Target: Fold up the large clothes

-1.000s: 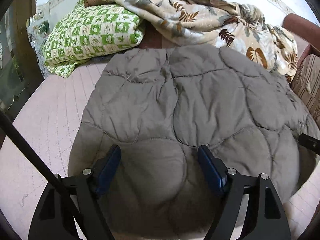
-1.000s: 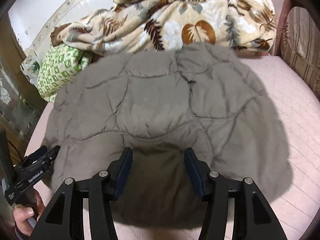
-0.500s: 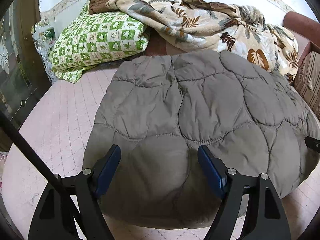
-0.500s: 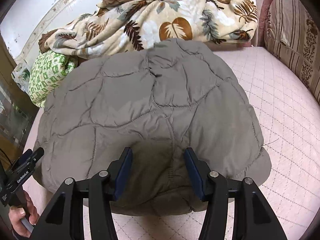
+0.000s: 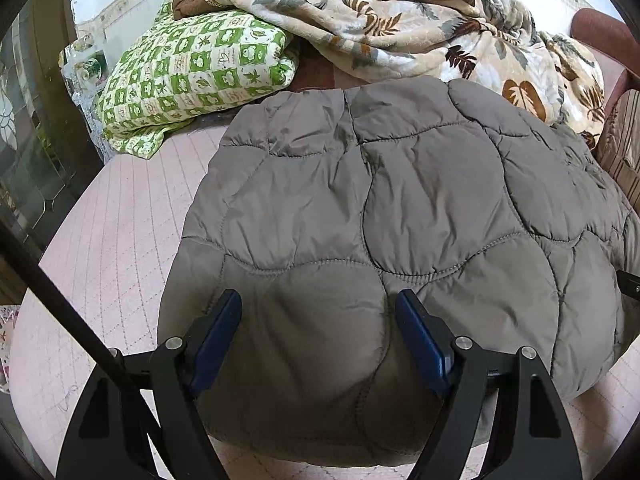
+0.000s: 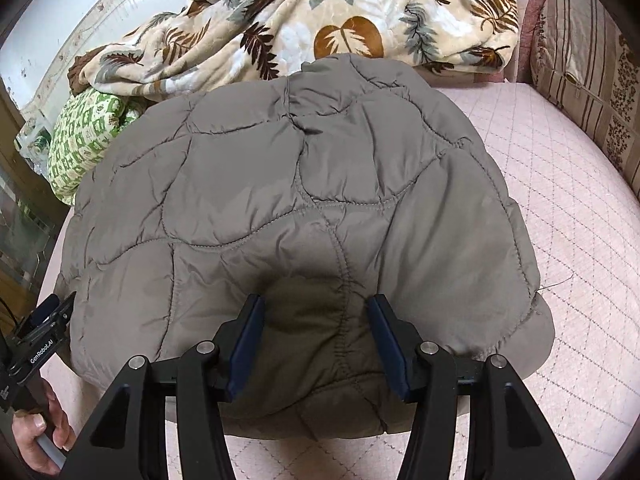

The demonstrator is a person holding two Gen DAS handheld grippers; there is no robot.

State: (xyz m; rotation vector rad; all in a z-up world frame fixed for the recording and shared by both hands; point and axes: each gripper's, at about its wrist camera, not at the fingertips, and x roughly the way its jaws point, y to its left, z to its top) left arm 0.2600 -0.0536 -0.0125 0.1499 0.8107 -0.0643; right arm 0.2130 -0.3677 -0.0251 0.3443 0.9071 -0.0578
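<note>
**A:** Where is the jacket?

**B:** The grey quilted jacket point(image 5: 400, 216) lies folded into a thick bundle on the pink quilted bed point(image 6: 560, 208), its far edge just beside a leaf-print blanket point(image 6: 320, 12) and near a green checked pillow point(image 5: 192, 68).

**A:** And the tools?

**B:** The left gripper point(image 5: 318, 336) hovers over the jacket's near edge, jaws wide apart, pads clear of the fabric. The right gripper point(image 6: 316, 336) hangs over the same edge, jaws partly spread, gripping nothing that I can see. A hand point(image 6: 36, 436) holding the left gripper's handle shows at the right camera's lower left corner.
</note>
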